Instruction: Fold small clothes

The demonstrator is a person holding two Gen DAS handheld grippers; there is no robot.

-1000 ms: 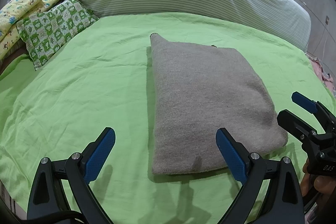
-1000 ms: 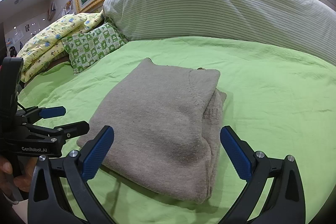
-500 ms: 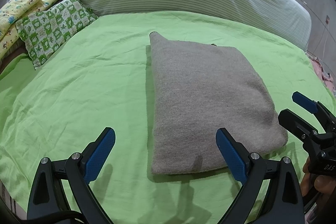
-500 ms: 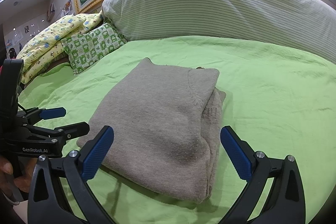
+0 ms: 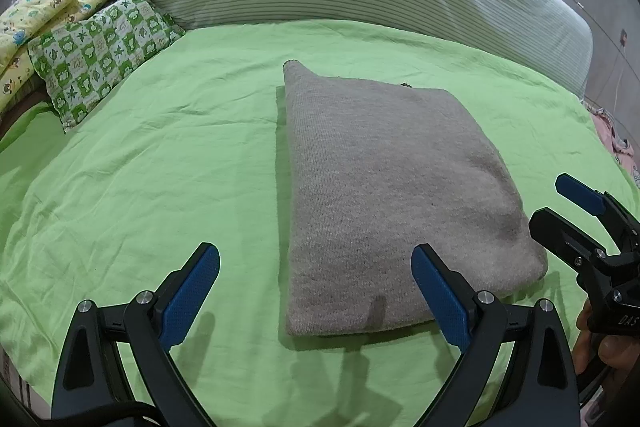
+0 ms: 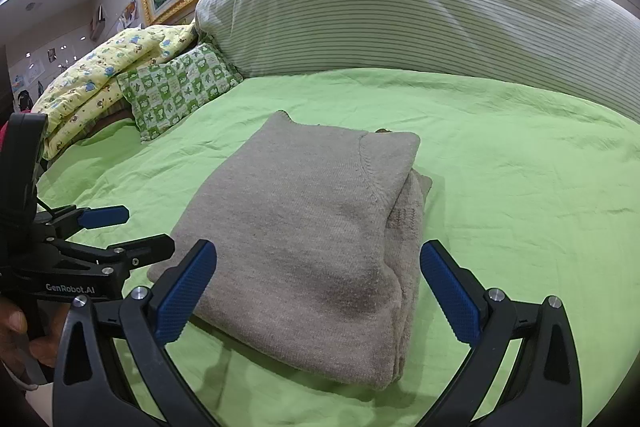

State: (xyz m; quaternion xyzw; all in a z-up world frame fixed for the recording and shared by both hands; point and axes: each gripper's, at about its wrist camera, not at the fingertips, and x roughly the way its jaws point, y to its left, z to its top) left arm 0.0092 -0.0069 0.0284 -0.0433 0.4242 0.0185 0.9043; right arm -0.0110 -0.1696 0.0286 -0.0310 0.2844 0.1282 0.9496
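1. Both of your grippers carry nothing: the left gripper (image 5: 316, 297) has its blue fingers spread wide apart, and so does the right gripper (image 6: 318, 293).
2. Your left gripper's fingers straddle the near left corner of the grey sweater (image 5: 394, 195), hovering just short of it, one finger over bare sheet, the other over the near edge. No pad appears to touch the knit.
3. Your right gripper frames the sweater's near right corner in the same way, with the stacked layers between its fingers. Held apart and low like this, you seem poised either to pinch the near edge for another fold or to leave the bundle alone.
4. Look at the sweater itself: it lies folded into a thick rectangle, several layers deep, with the layer edges showing along its right side. A curved seam crosses the top panel near the far right corner. The knit looks soft and heavy, so it will probably sag if lifted from one corner only.
5. Around the sweater, the green bedsheet (image 6: 520, 167) is lightly creased; the sweater sits about mid-bed. Beyond it lies a striped bolster (image 6: 420, 11), and far left of it a green patterned pillow (image 5: 100, 51).
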